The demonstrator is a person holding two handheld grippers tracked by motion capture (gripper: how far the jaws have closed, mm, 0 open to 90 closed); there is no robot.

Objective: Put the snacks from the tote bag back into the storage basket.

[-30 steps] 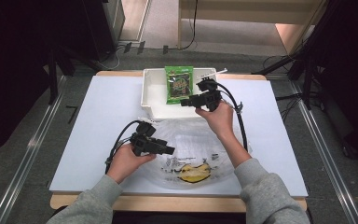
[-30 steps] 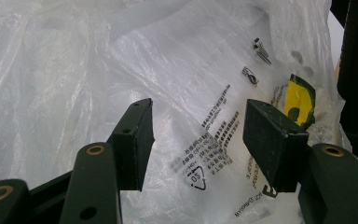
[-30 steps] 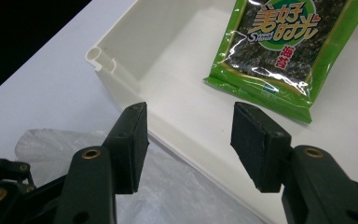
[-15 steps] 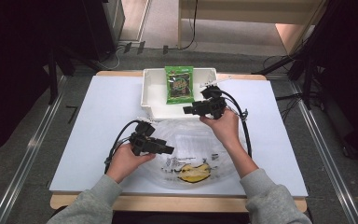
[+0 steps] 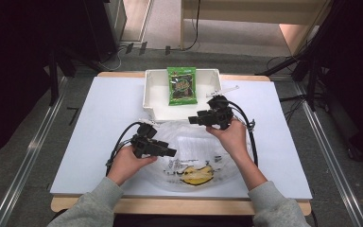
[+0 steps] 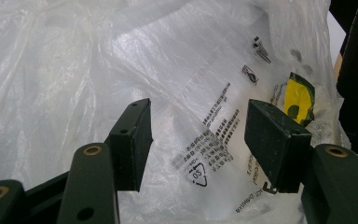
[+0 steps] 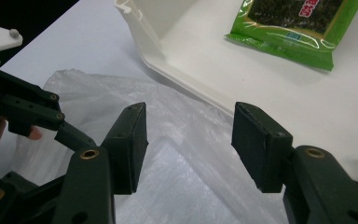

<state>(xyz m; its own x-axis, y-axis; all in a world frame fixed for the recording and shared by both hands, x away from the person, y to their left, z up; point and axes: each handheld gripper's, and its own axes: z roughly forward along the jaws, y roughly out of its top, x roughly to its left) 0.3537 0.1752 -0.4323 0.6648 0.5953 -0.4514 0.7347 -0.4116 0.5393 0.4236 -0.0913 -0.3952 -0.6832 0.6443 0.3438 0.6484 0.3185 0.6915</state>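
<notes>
The green snack packet lies in the white tray at the far side. The right gripper, jaws wide and empty, hangs above the clear plastic bag; the left gripper too. I'd judge another bagged item comes next, needing the bag's mouth parted.

high view: above, facing forward-down, far | gripper views: close, along tongs | shared: plastic bag

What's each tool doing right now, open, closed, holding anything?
Left tool: open, holding nothing, over the clear plastic bag.
Right tool: open, holding nothing, above the bag's edge beside the white bin.
</notes>
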